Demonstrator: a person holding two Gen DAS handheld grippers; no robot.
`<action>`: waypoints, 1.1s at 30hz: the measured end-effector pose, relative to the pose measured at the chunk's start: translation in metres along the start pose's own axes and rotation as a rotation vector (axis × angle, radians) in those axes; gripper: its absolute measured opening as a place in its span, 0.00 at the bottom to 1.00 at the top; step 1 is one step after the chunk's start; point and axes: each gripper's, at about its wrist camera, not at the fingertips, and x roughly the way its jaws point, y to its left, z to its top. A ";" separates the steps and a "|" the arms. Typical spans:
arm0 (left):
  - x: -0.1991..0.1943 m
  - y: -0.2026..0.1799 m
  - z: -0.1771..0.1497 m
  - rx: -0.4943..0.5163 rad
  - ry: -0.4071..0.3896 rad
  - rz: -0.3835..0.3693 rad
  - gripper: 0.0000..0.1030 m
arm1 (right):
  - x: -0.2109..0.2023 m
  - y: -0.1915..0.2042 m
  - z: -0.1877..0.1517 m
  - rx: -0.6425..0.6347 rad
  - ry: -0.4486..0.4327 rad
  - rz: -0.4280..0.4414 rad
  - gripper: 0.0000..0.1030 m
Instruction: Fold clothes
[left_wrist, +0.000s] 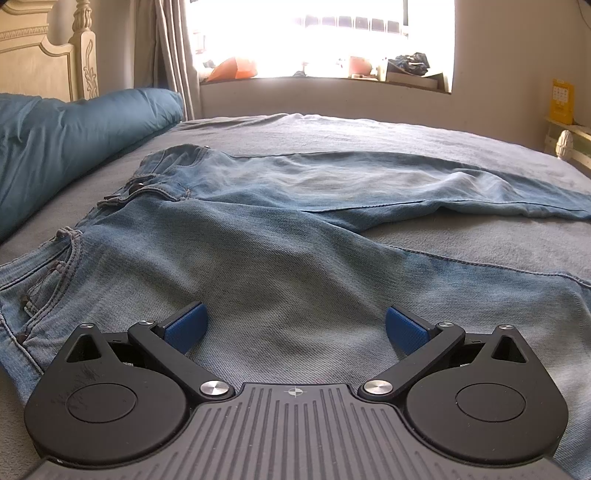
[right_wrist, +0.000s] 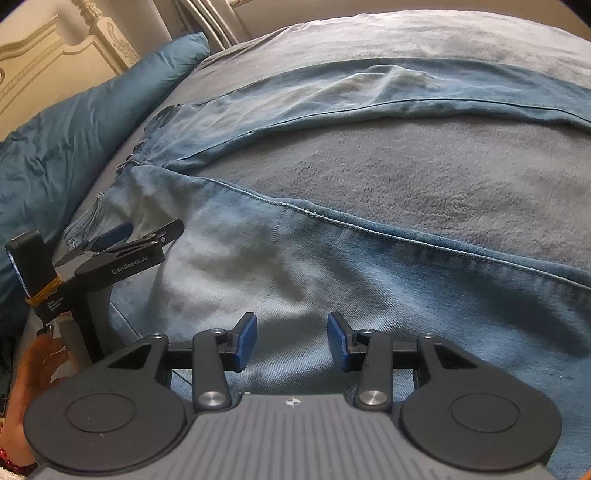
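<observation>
A wide bed covered in a grey plush blanket carries everything here, with a rumpled teal quilt bunched along its head end below a cream carved headboard and a bright window beyond. Spread flat across the blanket lies the pair of faded light-blue denim jeans, waistband toward the quilt and the two legs splayed apart in a V, so bare blanket shows between them. The left tool hangs just over the hip area of the near leg, its blue pads spread wide with nothing between them; in the right wrist view a hand holds its handle. The right tool sits over the same near leg further from the waistband, its pads partly parted, empty, not pinching cloth. The jeans look wholly unfolded, so the step in hand seems to be taking hold of the near leg to lay it over the far one. To do that well, each tool should probably bite the outer seam edge of the near leg, one by the hip and one further down, catching both denim layers; then both should lift together and carry the leg across evenly so the seams line up and no crease is trapped at the crotch.
</observation>
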 end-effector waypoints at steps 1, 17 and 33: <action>0.000 0.000 0.000 0.001 0.000 0.001 1.00 | 0.000 0.001 0.000 -0.002 0.001 -0.001 0.44; -0.002 0.008 0.005 -0.058 0.056 -0.044 1.00 | -0.002 0.008 -0.002 -0.025 -0.027 -0.023 0.44; -0.011 -0.001 -0.008 -0.040 0.012 -0.010 1.00 | 0.001 0.008 0.000 -0.045 -0.024 -0.024 0.44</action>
